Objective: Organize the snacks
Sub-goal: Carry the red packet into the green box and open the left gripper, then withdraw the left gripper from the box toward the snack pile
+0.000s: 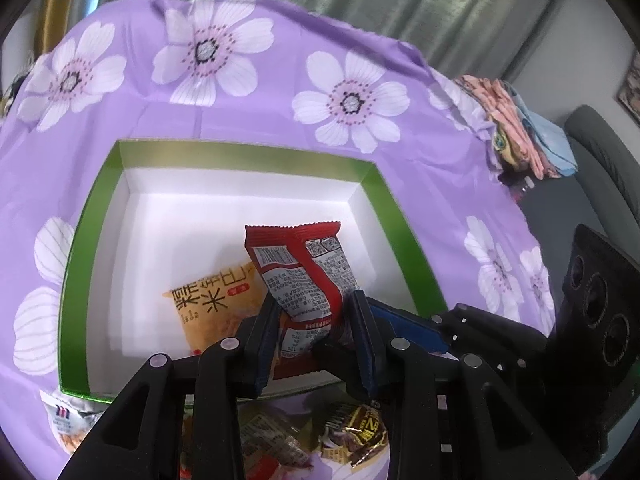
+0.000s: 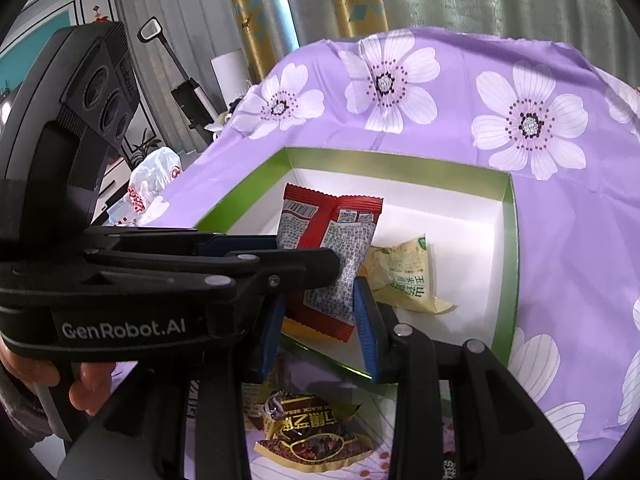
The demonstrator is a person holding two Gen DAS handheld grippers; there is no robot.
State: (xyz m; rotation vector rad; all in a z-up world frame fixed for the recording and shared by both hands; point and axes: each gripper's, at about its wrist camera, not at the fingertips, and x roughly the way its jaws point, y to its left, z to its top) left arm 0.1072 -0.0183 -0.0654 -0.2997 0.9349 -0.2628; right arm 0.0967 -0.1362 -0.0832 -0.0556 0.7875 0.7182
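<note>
With the left gripper (image 1: 312,320) clamped on the red snack packet (image 1: 304,276) above the near edge of the green box (image 1: 72,280), and the right gripper (image 2: 320,312) narrow, apparently gripping nothing, early release could drop the packet outside.
</note>
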